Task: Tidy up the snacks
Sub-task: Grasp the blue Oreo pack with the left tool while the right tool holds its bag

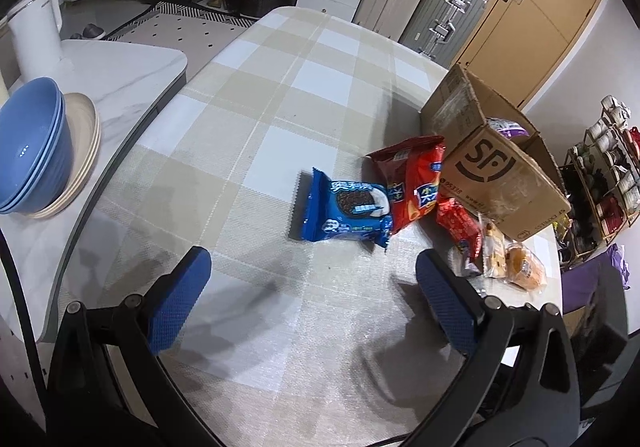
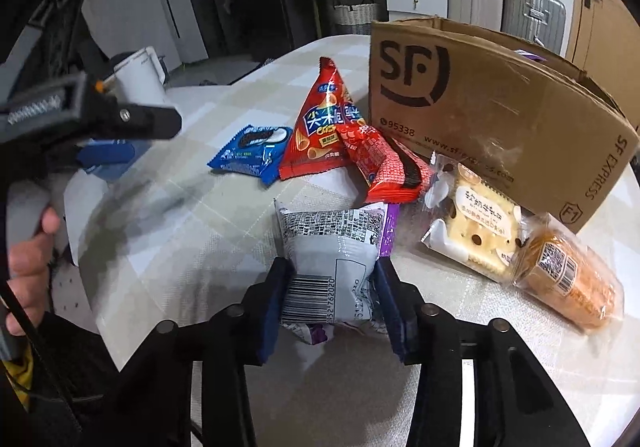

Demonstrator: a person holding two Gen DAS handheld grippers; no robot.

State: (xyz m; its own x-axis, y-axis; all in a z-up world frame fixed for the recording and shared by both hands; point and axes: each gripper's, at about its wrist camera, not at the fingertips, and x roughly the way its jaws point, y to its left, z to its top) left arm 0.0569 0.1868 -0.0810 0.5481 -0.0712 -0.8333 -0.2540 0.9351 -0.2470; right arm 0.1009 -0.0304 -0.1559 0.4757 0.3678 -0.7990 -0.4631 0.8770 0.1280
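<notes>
My right gripper (image 2: 332,279) is shut on a silver and purple snack packet (image 2: 332,247), barcode side up, its blue pads pressing both sides. Beyond it lie a blue cookie packet (image 2: 250,153), a red chip bag (image 2: 316,131) and a red wafer packet (image 2: 384,167). To the right are a cream biscuit packet (image 2: 476,231) and an orange cake packet (image 2: 568,279). An open cardboard box (image 2: 480,107) stands behind them. My left gripper (image 1: 316,267) hovers open over the checked tablecloth, short of the blue cookie packet (image 1: 344,211); the same box (image 1: 496,175) stands at its right.
A stack of blue bowls (image 1: 32,147) on pale plates and a white kettle (image 1: 36,31) sit on a marble side table at left. A rack of cups (image 1: 608,167) stands at far right. A hand (image 2: 28,259) holds the left gripper's handle. Suitcases and drawers line the back.
</notes>
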